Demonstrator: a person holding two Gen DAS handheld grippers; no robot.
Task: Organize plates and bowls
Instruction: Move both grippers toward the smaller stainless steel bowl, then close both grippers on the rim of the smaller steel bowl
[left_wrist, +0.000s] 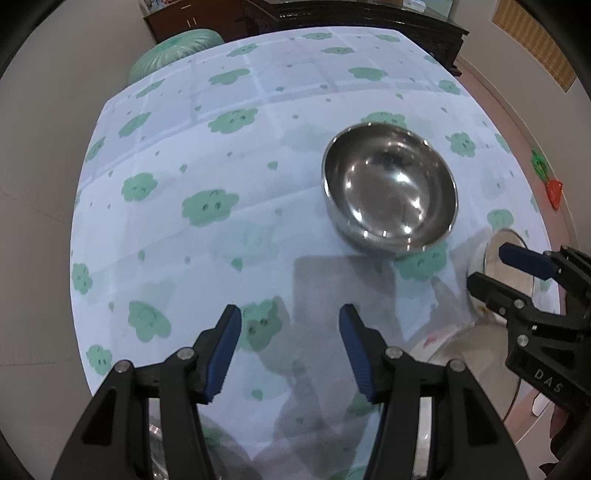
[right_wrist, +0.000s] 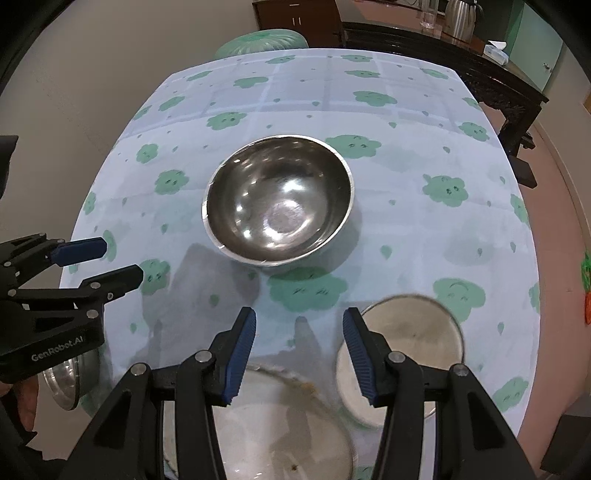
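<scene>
While the left tongs (left_wrist: 290, 319) hang above the counter (left_wrist: 221, 236) in the left wrist view, their blue-padded fingers stand well apart with nothing between them, only the pale cloth with green cloud prints showing below. A steel bowl (left_wrist: 389, 188) sits upright on the cloth ahead and to the right, empty and shiny. At the right edge the right tongs (left_wrist: 491, 267) reach in sideways, also spread, with one blue pad over a white dish (left_wrist: 480, 254) near the counter's right edge. A blurred white plate (left_wrist: 439, 343) lies nearer, beside the left tongs' right finger. A green round stool (left_wrist: 173, 55) stands past the counter's far left corner, and a dark wooden cabinet (left_wrist: 332, 18) runs behind.

From the right wrist view, the right tongs (right_wrist: 299, 319) hover released over the near part of the counter (right_wrist: 424, 229), gripping nothing. The steel bowl (right_wrist: 279, 201) rests near the middle of the cloth, straight ahead. Just below the fingers lies a large white plate (right_wrist: 280, 424) with small brown specks, and to its right a smaller white bowl (right_wrist: 413, 339) with a dark rim, partly behind the right finger. The left tongs (right_wrist: 123, 258) enter from the left, fingers parted and empty, above the counter's left edge. Beneath them a second steel bowl (right_wrist: 70, 380) shows at the near left corner, mostly hidden.
</scene>
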